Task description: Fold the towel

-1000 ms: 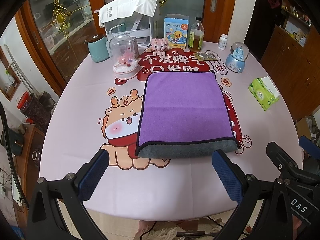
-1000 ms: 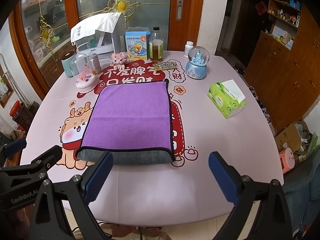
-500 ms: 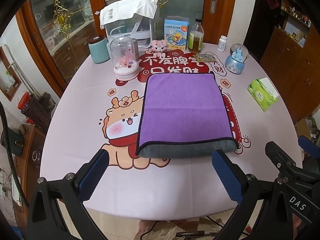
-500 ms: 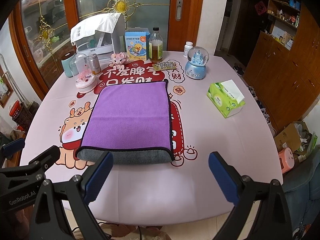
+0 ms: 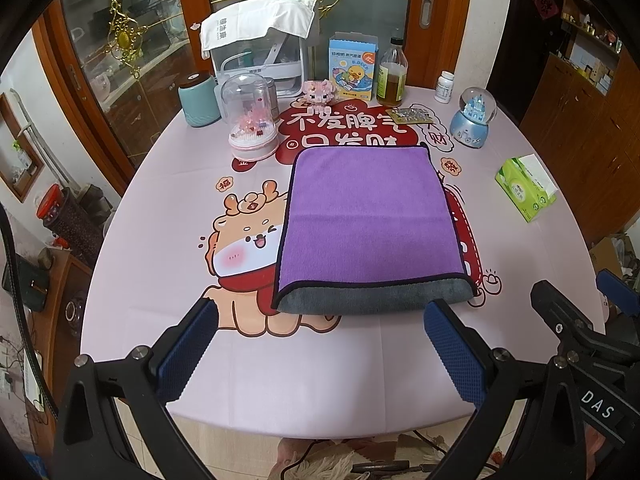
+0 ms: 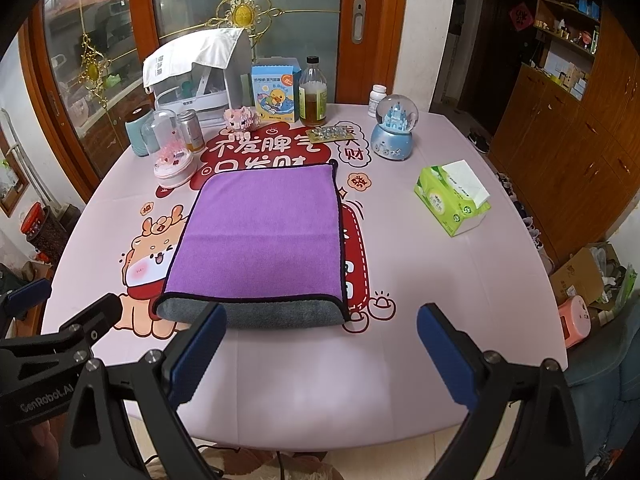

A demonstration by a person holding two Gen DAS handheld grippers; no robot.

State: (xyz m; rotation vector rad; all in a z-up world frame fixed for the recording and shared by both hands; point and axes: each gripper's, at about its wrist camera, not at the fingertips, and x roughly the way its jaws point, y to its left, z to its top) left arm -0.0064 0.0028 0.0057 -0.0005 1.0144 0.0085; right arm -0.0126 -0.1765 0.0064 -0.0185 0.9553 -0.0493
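Your left gripper and right gripper both stand spread wide and empty, unchanged from a second ago, short of the towel. It hasn't moved: folded purple over grey, fold edge nearest you, long axis running away across the table. Your tools read "DAS" and "GenRobot.AI".
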